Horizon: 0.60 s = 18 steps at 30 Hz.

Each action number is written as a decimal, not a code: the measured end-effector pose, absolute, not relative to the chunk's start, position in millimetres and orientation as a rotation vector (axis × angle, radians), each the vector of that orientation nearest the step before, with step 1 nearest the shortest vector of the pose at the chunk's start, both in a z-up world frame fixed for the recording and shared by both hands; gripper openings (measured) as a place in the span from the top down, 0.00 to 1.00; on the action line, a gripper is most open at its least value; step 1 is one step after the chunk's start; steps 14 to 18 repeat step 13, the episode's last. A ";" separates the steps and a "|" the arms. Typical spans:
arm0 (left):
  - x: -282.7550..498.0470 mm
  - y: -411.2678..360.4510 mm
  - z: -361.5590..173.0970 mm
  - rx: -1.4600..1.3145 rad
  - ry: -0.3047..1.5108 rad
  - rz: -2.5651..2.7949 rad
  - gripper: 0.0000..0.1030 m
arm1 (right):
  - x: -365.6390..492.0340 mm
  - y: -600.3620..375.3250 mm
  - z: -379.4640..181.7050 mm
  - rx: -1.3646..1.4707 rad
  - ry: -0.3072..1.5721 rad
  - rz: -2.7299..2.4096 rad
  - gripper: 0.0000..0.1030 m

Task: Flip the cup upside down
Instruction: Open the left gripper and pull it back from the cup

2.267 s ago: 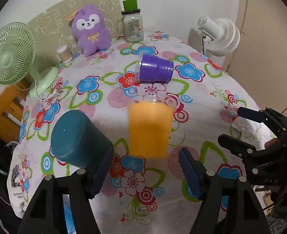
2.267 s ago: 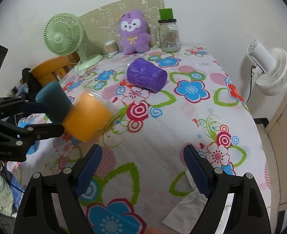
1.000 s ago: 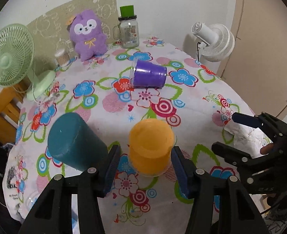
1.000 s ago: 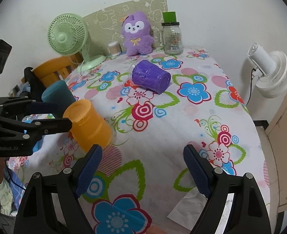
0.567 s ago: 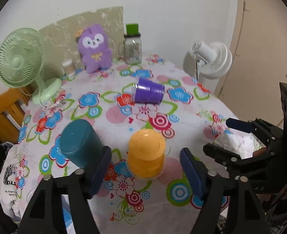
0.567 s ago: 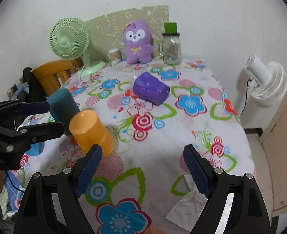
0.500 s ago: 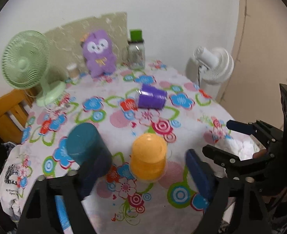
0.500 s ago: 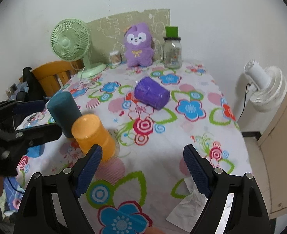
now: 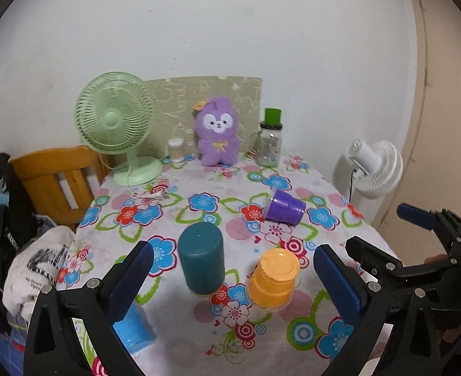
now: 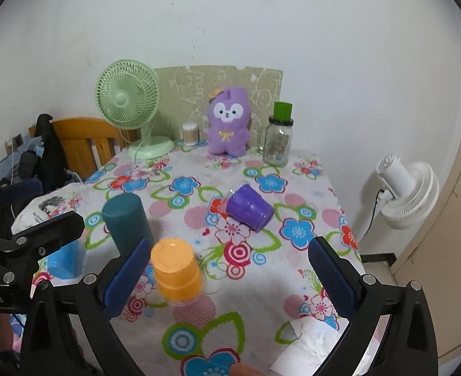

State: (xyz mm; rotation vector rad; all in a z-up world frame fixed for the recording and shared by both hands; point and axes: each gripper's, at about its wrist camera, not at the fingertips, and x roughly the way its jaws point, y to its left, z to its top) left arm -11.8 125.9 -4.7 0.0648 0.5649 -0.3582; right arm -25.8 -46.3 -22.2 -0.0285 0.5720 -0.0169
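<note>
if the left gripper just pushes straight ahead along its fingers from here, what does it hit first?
Probably the teal cup or the orange cup: both stand upside down between the open fingers of the left gripper, just ahead of the tips. Which is nearer is unclear from this fisheye. The purple cup lies farther back.

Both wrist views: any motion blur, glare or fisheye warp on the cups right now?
Left wrist view: orange plastic cup and teal cup slightly soft, no streaking; black vignette in the corners, wall edge at right bows. Right wrist view: purple ribbed cup on its side reads sharp; even indoor light, soft shadows, no glare on the floral tablecloth.
</note>
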 end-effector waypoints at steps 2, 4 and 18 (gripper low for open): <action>-16.4 132.3 -2.1 0.040 0.547 -0.347 0.00 | -30.0 -41.6 -17.5 -0.034 0.552 -0.013 0.01; -21.5 139.3 1.3 0.024 0.513 -0.316 0.00 | -32.7 -37.7 -13.8 -0.041 0.538 -0.012 0.00; -29.8 153.1 1.9 0.013 0.492 -0.289 0.00 | -35.0 -20.3 -11.4 -0.065 0.539 0.011 0.00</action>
